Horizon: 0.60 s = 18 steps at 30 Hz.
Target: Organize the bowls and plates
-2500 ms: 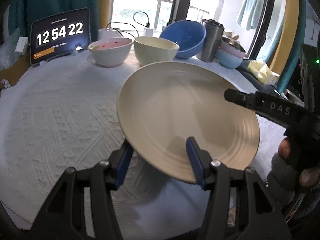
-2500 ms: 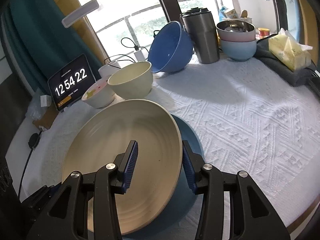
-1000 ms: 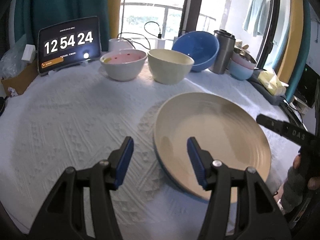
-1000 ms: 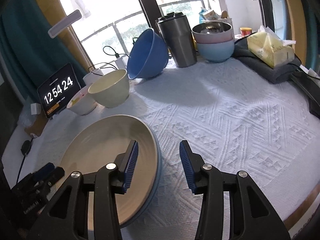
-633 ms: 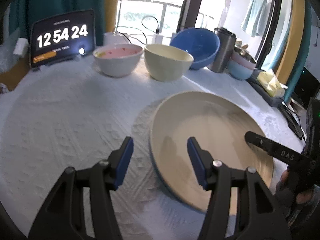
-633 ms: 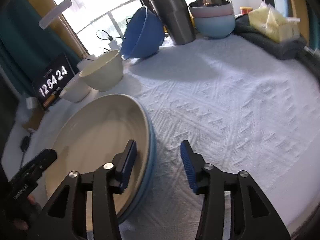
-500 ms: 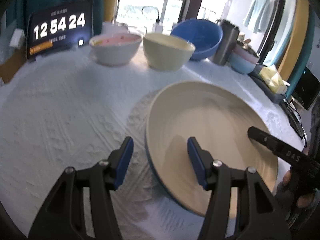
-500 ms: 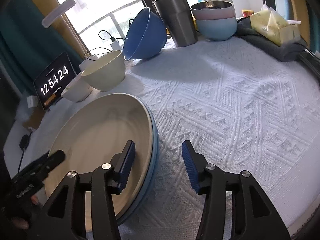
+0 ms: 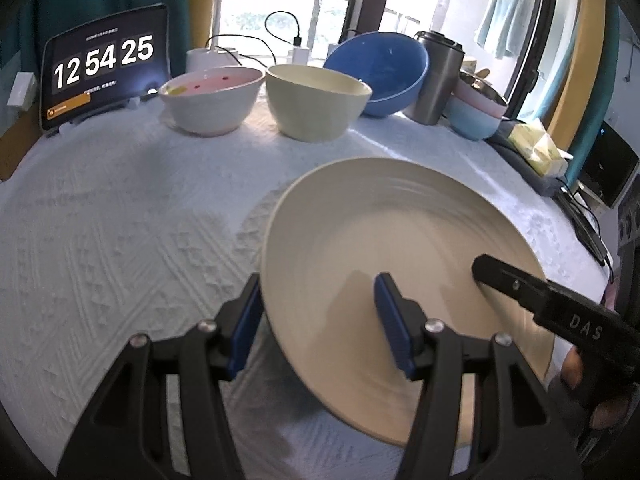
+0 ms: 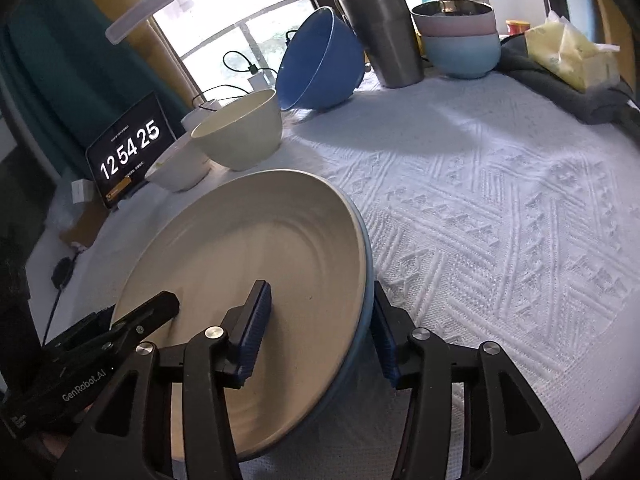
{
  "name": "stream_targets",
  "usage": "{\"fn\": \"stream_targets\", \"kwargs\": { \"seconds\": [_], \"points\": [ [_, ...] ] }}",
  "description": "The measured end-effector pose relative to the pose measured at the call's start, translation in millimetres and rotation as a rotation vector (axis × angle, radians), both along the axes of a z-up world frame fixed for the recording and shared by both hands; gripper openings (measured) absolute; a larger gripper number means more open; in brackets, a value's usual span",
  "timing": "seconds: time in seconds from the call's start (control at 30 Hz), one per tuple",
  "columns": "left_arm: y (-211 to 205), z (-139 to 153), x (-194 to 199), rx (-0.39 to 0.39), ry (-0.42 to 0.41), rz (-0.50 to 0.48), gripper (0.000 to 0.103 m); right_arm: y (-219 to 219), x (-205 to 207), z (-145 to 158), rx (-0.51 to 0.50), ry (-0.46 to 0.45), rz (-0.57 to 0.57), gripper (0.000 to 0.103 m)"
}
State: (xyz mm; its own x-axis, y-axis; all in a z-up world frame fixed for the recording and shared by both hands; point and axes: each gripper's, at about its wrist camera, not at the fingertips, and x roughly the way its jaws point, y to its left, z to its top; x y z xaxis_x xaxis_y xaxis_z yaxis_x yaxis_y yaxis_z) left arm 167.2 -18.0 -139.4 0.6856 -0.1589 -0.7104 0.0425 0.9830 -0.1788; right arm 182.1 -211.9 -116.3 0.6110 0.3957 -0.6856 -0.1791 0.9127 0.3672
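A cream plate (image 9: 400,256) lies stacked on a blue plate, whose rim (image 10: 362,332) shows under it in the right wrist view. My left gripper (image 9: 318,320) is open and straddles the stack's left rim, one finger over the cream plate, one outside. My right gripper (image 10: 320,328) is open and straddles the right rim the same way. A pink-lined white bowl (image 9: 212,100), a cream bowl (image 9: 316,102) and a tilted blue bowl (image 9: 378,72) stand along the back.
A steel tumbler (image 9: 436,78) and stacked pastel bowls (image 9: 476,110) stand at the back right, beside a yellow tissue pack (image 9: 538,152) on a dark cloth. A clock tablet (image 9: 106,70) leans at the back left. A white textured cloth (image 10: 500,216) covers the table.
The cream plate was set down on the blue plate and both grippers drew back open. Now both have moved in again over opposite rims of the stack.
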Motion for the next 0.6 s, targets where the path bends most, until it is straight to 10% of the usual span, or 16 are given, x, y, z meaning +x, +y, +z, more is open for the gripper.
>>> {"fn": "stream_targets", "kwargs": {
  "seconds": [0.6],
  "points": [
    [44, 0, -3, -0.078, 0.027, 0.092, 0.057, 38, 16, 13, -0.053, -0.021, 0.038, 0.049]
  ]
}}
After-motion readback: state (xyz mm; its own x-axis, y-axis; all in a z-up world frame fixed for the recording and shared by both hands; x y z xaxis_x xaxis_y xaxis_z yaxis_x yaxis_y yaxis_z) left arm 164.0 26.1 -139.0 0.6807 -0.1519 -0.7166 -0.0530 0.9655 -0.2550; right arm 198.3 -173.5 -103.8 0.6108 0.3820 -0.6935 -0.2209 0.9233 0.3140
